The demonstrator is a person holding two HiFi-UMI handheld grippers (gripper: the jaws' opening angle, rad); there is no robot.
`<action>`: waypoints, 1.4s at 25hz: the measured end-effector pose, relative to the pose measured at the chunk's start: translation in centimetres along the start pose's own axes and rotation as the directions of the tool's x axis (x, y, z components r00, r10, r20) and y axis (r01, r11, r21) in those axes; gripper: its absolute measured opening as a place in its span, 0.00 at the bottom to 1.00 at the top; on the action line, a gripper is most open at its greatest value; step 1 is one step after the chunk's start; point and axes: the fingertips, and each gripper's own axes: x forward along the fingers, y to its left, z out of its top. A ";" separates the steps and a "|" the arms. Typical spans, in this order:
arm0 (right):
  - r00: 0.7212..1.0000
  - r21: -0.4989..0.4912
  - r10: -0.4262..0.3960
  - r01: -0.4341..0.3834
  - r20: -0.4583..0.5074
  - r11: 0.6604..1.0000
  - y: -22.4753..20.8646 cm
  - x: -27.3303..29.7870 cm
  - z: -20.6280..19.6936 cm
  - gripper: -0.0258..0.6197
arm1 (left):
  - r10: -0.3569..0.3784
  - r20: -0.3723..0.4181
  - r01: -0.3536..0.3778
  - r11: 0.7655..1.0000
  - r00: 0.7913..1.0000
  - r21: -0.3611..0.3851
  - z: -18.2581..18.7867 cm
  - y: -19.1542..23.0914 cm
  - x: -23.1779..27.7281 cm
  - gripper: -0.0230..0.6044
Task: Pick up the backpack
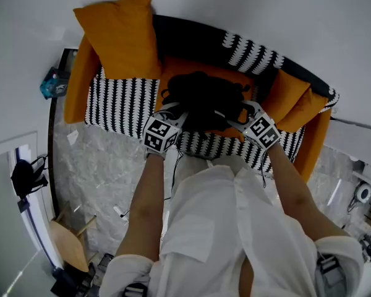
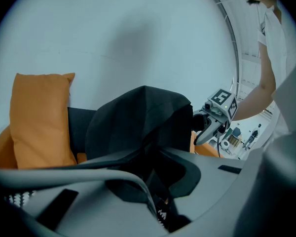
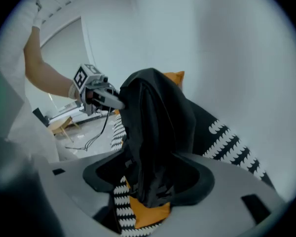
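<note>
In your head view, the black backpack (image 1: 204, 98) sat at the centre of the frame on the striped sofa (image 1: 120, 104), with both grippers at its near edge. Only your left gripper (image 2: 158, 204) view showed those jaws nearly together, pinching a fold of the dark fabric. Only your right gripper (image 3: 153, 181) view showed those jaws spread wide, with the backpack's limp, creased cloth hanging loose between them.

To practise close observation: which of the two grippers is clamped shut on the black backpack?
The left gripper: its jaws pinch black fabric of the backpack. The right gripper differs: its jaws stand wide apart, with the fabric merely hanging between them.
</note>
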 end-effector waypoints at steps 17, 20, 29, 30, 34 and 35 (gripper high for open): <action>0.989 -0.010 0.009 -0.008 0.151 1.000 -0.6 0.8 5.7 0.36 | 0.005 -0.008 -0.005 1.000 1.000 -0.016 -0.2 -1.1 -0.7 0.12; 0.987 0.035 0.011 -0.017 0.161 0.999 -0.5 0.9 5.5 0.23 | 0.000 -0.007 -0.001 1.000 1.000 -0.030 -0.6 -1.3 -0.7 0.12; 0.987 0.143 0.005 -0.028 0.159 0.989 1.1 0.4 3.8 0.09 | 0.007 -0.004 -0.007 0.997 1.000 -0.072 -1.6 -2.8 -0.6 0.12; 0.987 0.152 0.003 -0.027 0.159 0.988 1.3 0.3 3.8 0.09 | 0.009 -0.005 -0.010 0.997 1.000 -0.075 -1.6 -3.0 -0.7 0.12; 0.985 0.227 -0.008 -0.032 0.173 0.973 1.6 -0.3 3.9 0.08 | 0.029 -0.001 -0.029 0.995 1.000 -0.099 -1.2 -3.5 -1.3 0.12; 0.984 0.253 -0.008 -0.039 0.180 0.967 1.7 -0.5 4.0 0.08 | 0.032 0.001 -0.031 0.994 1.000 -0.107 -1.1 -3.7 -1.5 0.12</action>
